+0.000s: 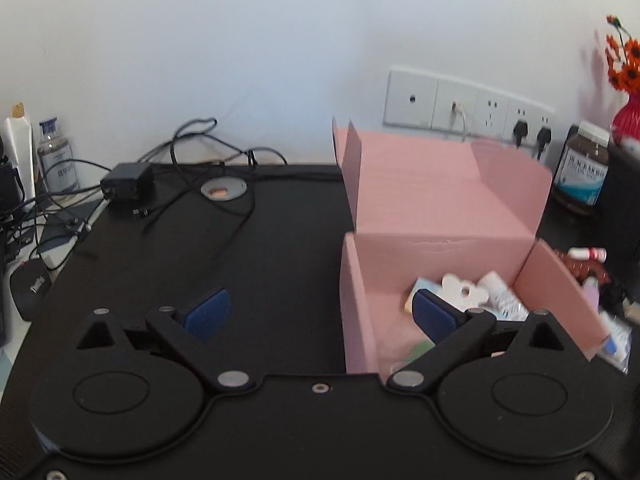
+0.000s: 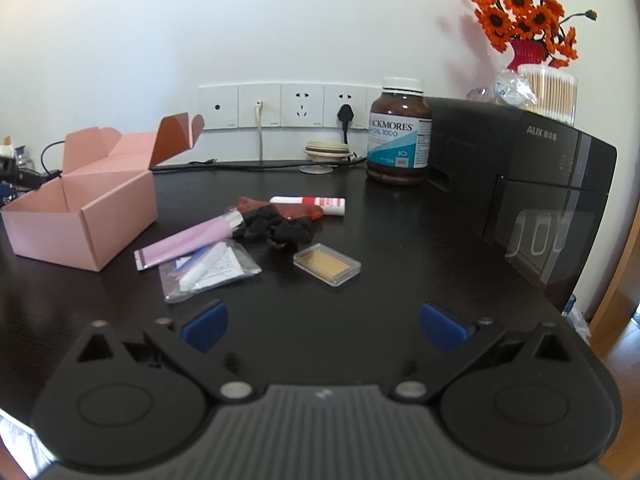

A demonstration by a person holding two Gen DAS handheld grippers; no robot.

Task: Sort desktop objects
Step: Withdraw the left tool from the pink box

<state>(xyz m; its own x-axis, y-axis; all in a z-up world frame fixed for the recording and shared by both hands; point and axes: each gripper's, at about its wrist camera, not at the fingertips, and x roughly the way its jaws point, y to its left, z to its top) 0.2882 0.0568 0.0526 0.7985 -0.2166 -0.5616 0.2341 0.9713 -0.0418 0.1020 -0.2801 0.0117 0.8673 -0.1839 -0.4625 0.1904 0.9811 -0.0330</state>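
Observation:
An open pink cardboard box [image 1: 440, 208] stands on the black desk [image 1: 260, 248]. Inside it lie a white flower-shaped piece [image 1: 466, 290], a small white tube [image 1: 504, 296] and a yellowish packet [image 1: 418, 286]. My left gripper [image 1: 320, 312] is open and straddles the box's left wall, its right finger over the inside, nothing gripped. In the right wrist view the box [image 2: 84, 216] is at the left. Beside it lie a pink tube [image 2: 192, 240], a clear bag with a pen [image 2: 208, 268], a clear case with gold contents [image 2: 327, 266], a white-red tube [image 2: 308, 204] and black fabric [image 2: 276, 226]. My right gripper [image 2: 323, 326] hangs open and empty just short of them.
A brown supplement bottle [image 2: 400, 136] and a black appliance [image 2: 520, 184] stand at the back right, with a cotton swab jar [image 2: 548, 92] and a red vase of orange flowers [image 2: 524, 20] on top. A power adapter with cables [image 1: 128, 184] and a mouse [image 1: 30, 288] sit left.

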